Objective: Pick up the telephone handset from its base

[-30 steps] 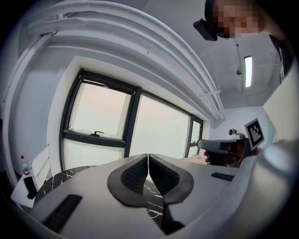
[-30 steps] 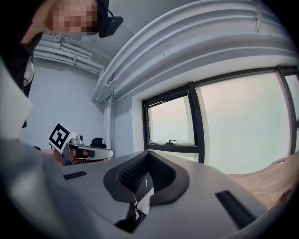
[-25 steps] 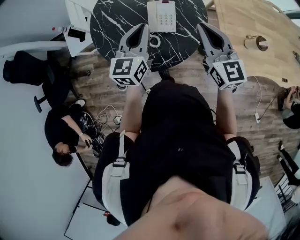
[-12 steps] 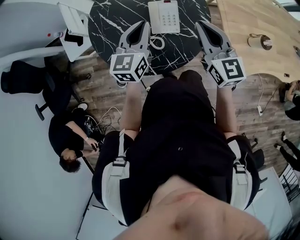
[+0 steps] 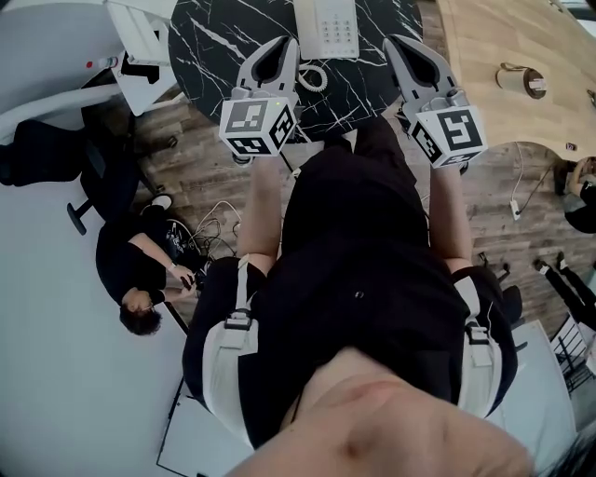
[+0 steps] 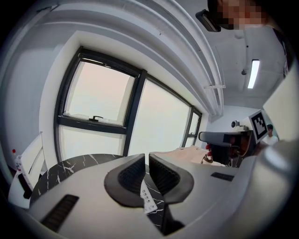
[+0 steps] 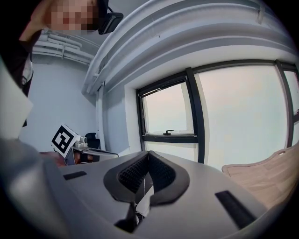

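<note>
Though near, telephone beyond shut jaws.

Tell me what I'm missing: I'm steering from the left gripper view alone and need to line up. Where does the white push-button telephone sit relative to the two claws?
Observer: The head view shows the white push-button telephone on the round black marble-patterned table, ahead of and between the left claw and the right claw.
Operator: Is the right claw free?
Observer: Yes. In the right gripper view its jaws are together with nothing gripped.
Operator: Anything close to my claw?
Observer: The white coiled cord lies on the table right beside the left claw, on the side toward the right claw.
</note>
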`<state>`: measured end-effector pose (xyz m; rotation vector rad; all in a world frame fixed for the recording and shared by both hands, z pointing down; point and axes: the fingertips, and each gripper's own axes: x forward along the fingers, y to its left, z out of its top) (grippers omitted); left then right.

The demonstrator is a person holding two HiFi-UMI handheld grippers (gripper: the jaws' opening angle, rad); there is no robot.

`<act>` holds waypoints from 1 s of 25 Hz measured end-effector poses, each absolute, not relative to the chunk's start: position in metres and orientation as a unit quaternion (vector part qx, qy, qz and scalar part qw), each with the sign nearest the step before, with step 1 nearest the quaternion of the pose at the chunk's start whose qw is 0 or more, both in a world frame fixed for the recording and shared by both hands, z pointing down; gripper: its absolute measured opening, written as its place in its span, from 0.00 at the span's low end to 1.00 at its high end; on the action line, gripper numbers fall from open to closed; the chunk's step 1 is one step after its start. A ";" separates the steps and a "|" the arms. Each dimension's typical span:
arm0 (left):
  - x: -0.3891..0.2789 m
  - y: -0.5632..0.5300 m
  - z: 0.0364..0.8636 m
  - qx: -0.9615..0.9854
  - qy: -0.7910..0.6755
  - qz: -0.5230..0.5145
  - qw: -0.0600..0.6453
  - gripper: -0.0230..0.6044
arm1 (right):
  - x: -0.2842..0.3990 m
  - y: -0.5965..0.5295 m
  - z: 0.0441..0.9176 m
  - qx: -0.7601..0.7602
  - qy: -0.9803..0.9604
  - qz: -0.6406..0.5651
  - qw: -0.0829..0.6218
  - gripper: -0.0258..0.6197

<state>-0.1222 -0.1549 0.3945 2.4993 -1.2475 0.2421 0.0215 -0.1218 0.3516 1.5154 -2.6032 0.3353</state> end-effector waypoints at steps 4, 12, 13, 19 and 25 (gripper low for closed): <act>-0.121 -0.163 0.410 0.871 -0.444 0.098 0.183 0.07 | 0.024 -0.133 0.361 0.492 -0.860 0.123 0.061 0.09; -0.113 -0.185 0.454 0.856 -0.451 0.130 0.217 0.07 | 0.027 -0.159 0.384 0.472 -0.866 0.144 0.084 0.09; -0.112 -0.188 0.461 0.854 -0.452 0.136 0.221 0.07 | 0.029 -0.162 0.387 0.471 -0.866 0.146 0.086 0.09; -0.107 -0.203 0.508 0.833 -0.462 0.171 0.253 0.17 | 0.039 -0.177 0.406 0.462 -0.866 0.164 0.100 0.09; -0.106 -0.215 0.553 0.809 -0.473 0.208 0.279 0.23 | 0.045 -0.193 0.425 0.450 -0.867 0.183 0.110 0.09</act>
